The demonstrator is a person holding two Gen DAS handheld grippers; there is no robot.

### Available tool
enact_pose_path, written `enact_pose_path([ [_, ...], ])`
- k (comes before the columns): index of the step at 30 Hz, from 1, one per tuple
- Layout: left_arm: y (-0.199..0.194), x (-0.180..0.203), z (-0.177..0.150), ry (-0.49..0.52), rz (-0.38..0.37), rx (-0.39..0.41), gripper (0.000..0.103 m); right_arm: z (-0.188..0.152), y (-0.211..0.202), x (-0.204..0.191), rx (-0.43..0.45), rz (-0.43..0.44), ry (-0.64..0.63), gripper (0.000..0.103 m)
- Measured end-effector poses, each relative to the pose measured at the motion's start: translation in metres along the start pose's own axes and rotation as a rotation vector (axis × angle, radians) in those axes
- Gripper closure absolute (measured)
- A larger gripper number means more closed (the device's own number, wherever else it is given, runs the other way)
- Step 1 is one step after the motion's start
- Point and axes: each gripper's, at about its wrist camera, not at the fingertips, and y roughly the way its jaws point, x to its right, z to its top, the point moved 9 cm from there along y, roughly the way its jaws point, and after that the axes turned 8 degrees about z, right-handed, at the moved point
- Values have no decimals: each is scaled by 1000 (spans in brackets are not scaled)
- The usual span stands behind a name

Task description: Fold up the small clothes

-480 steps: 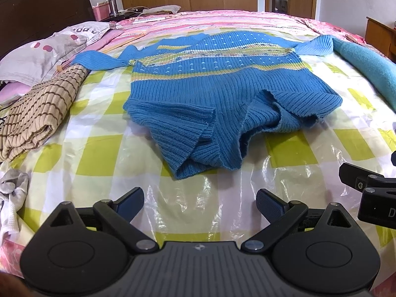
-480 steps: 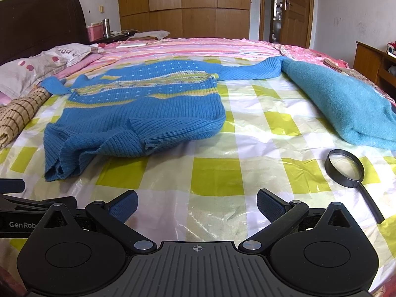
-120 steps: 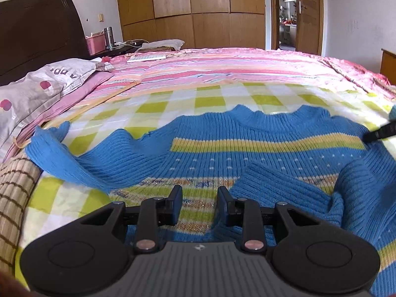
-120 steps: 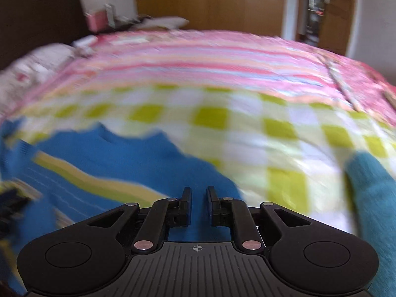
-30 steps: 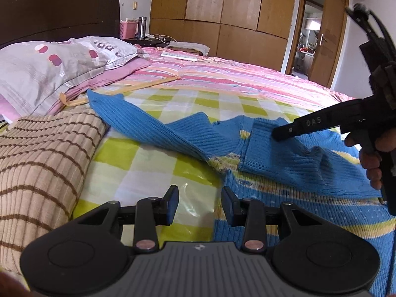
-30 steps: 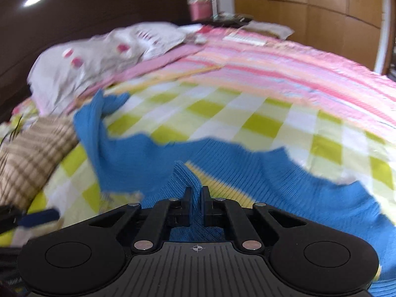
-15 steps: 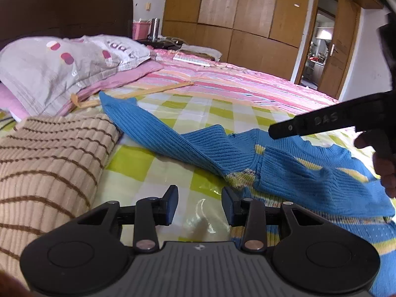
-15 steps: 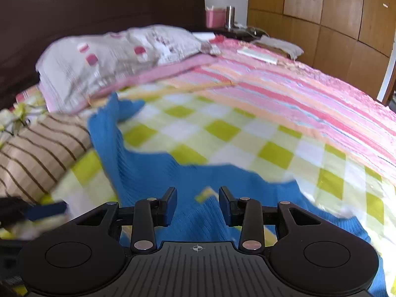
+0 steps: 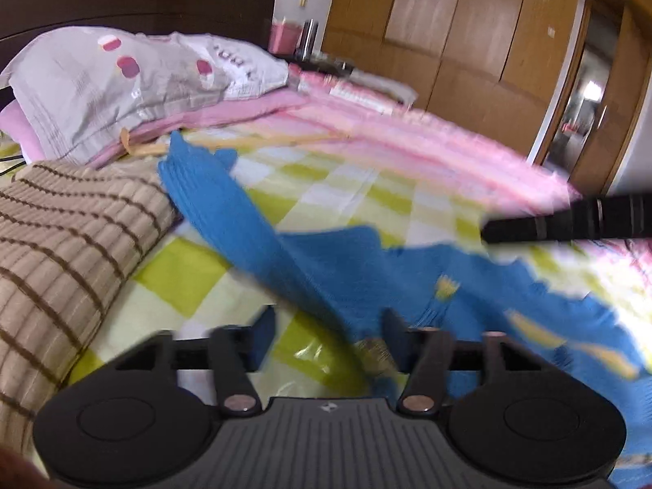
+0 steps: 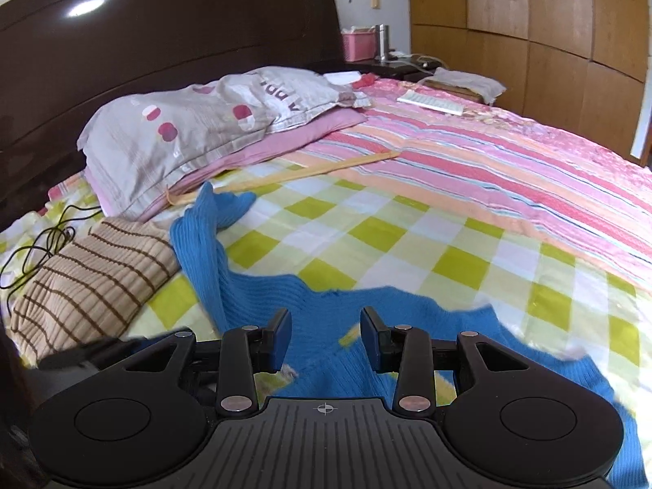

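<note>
A blue ribbed sweater [image 9: 358, 261] with yellow stripes lies on the checked bed cover; its left sleeve [image 9: 203, 187] stretches up toward the pillows. The other sleeve is folded across the body. It also shows in the right wrist view [image 10: 326, 305], sleeve [image 10: 199, 240] at left. My left gripper [image 9: 326, 332] is open and empty, low over the cover beside the sleeve's base. My right gripper [image 10: 326, 336] is open and empty just above the folded part. A black finger of the right gripper [image 9: 570, 224] shows at the right of the left wrist view.
A folded tan striped garment [image 10: 93, 281] lies left of the sleeve. Pillows [image 10: 212, 122] and a dark headboard [image 10: 163, 40] stand behind. A black cable [image 10: 40, 244] lies at the far left. A pink striped blanket [image 10: 509, 171] covers the far bed.
My right gripper has let go of the folded sleeve and opened. My left gripper has opened wider and swung left toward the outstretched sleeve; its view is blurred by motion.
</note>
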Motion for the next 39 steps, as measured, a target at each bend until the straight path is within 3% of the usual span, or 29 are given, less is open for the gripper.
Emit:
enact_pose_path([
  [2, 5, -5, -5, -3, -5, -9, 66, 11, 13, -5, -10, 22, -7, 66],
  [8, 2, -11, -11, 4, -20, 35, 74, 45, 79, -31, -83, 121, 11, 66],
  [16, 3, -16, -15, -38, -60, 67, 75, 87, 171, -69, -145, 167, -33, 66],
  [23, 4, -16, -17, -56, -84, 76, 75, 99, 230, -87, -193, 231, -5, 66],
  [30, 5, -16, -17, -64, -92, 83, 75, 94, 256, -102, -223, 283, 6, 66],
  [32, 4, -16, -18, -67, -96, 85, 75, 91, 259, -107, -228, 244, -32, 75],
  [34, 4, -16, -18, -64, -94, 87, 75, 92, 256, -109, -229, 232, -50, 94],
  [39, 3, -16, -18, -60, -97, 90, 75, 114, 211, -103, -130, 208, -38, 97],
])
